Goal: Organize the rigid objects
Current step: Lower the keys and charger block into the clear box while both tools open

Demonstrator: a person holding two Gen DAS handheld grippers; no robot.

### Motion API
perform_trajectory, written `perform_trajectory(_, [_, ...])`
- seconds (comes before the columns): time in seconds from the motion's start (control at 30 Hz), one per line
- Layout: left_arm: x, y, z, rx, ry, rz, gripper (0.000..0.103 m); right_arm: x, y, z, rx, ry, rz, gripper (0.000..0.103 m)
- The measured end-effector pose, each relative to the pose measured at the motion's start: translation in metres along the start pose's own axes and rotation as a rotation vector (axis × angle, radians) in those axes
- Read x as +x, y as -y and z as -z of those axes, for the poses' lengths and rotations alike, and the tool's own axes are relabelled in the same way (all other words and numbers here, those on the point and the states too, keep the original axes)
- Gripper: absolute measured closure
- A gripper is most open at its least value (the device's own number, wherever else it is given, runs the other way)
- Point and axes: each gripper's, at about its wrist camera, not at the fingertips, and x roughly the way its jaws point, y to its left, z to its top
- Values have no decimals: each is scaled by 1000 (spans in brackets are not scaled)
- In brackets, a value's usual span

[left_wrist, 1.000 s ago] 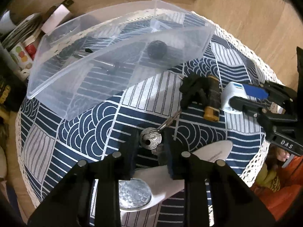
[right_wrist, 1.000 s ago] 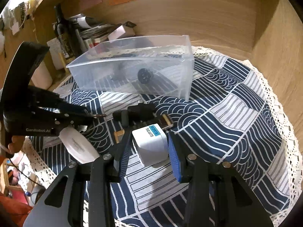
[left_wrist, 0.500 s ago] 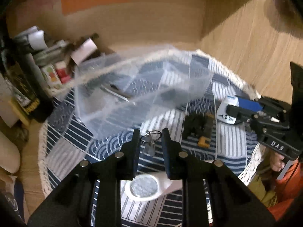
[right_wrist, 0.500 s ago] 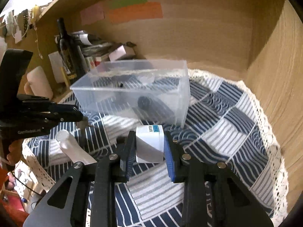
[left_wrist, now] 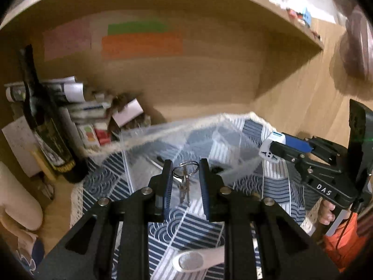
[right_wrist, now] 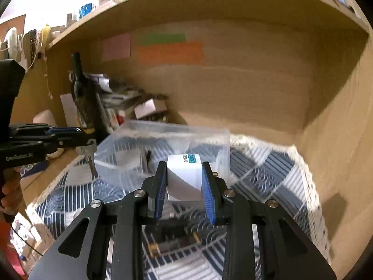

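Note:
My left gripper [left_wrist: 185, 175] is shut on a key ring with keys [left_wrist: 184, 179] and holds it in the air before the clear plastic box [left_wrist: 186, 137]. The keys also show in the right wrist view [right_wrist: 89, 150], hanging from the left gripper [right_wrist: 89, 143]. My right gripper [right_wrist: 184, 177] is shut on a white plug adapter [right_wrist: 184, 177] with a blue label, lifted near the box [right_wrist: 163, 144]. The adapter also shows in the left wrist view [left_wrist: 270, 149], in the right gripper [left_wrist: 268, 150]. The box holds a few dark items.
A white magnifier [left_wrist: 195, 260] lies on the blue patterned cloth [left_wrist: 186, 224] below my left gripper. A black and yellow tool [right_wrist: 174, 242] lies under my right gripper. A dark bottle [left_wrist: 44, 126] and stacked papers [left_wrist: 88, 112] stand at the left against the wooden wall.
Both grippers have risen from the cloth, the left one with the keys and the right one with the adapter, and both views now tilt up toward the box and the shelf.

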Motion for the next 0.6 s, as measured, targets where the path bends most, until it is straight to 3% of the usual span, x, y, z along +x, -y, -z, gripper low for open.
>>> perform_trajectory(0.27, [13, -14, -18, -27, 32, -23, 81, 23, -1, -23, -33, 11, 9, 77])
perform_trajectory(0.6, [79, -38, -1, -67, -109, -44, 81, 85, 7, -11, -52, -134, 34, 77])
